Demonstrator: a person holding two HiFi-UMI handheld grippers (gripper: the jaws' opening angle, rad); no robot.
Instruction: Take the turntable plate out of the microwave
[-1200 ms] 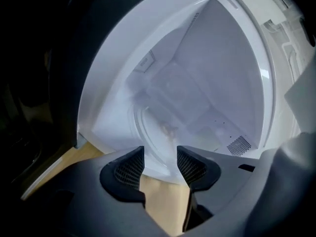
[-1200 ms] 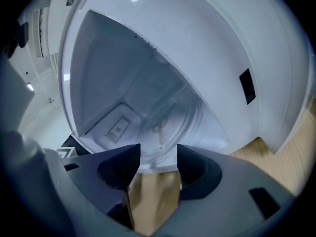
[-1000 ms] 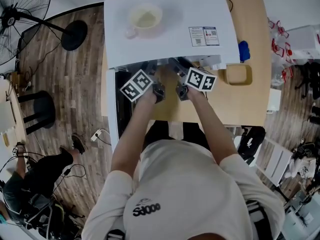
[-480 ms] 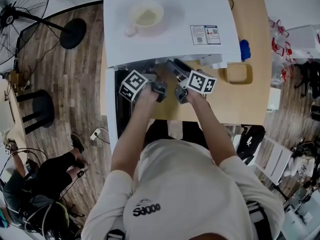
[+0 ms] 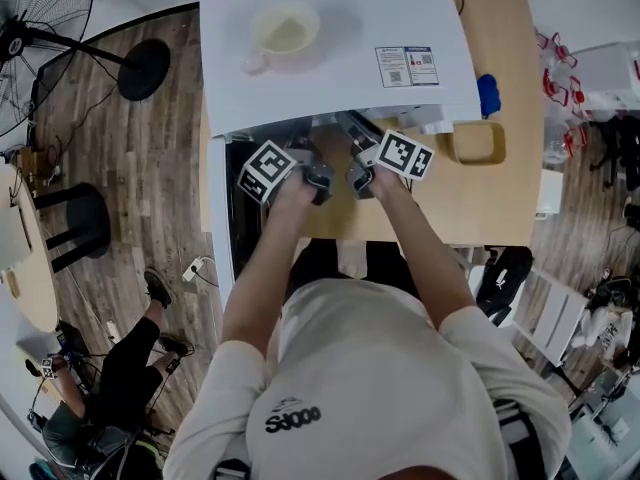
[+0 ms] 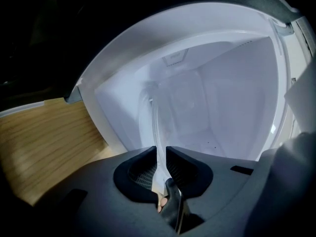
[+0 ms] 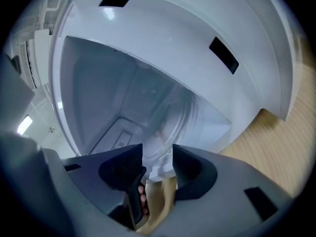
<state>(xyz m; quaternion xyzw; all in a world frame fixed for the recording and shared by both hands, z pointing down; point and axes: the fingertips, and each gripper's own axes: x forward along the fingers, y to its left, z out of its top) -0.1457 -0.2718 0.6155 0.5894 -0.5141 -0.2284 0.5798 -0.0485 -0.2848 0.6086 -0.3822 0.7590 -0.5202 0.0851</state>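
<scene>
The white microwave point(image 5: 330, 78) stands on a wooden table with its mouth toward me. Both grippers reach into it; in the head view only their marker cubes show, the left point(image 5: 271, 170) and the right point(image 5: 404, 155). The clear glass turntable plate point(image 6: 157, 125) lies inside the white cavity. My left gripper point(image 6: 161, 152) is closing, and its pads grip the plate's near rim. The right gripper point(image 7: 158, 154) is wide and starting to close. The plate's rim point(image 7: 165, 125) sits between its jaws, and the pads stand off it.
A cream cup point(image 5: 285, 33) rests on top of the microwave. The microwave's dark door point(image 5: 238, 218) hangs open at the left. A tan square dish point(image 5: 476, 146) and a blue object point(image 5: 487, 98) sit on the wooden table point(image 5: 490, 208) at the right.
Both marker cubes have rolled a little while staying at the microwave's mouth. The right cube has shifted slightly up and left.
</scene>
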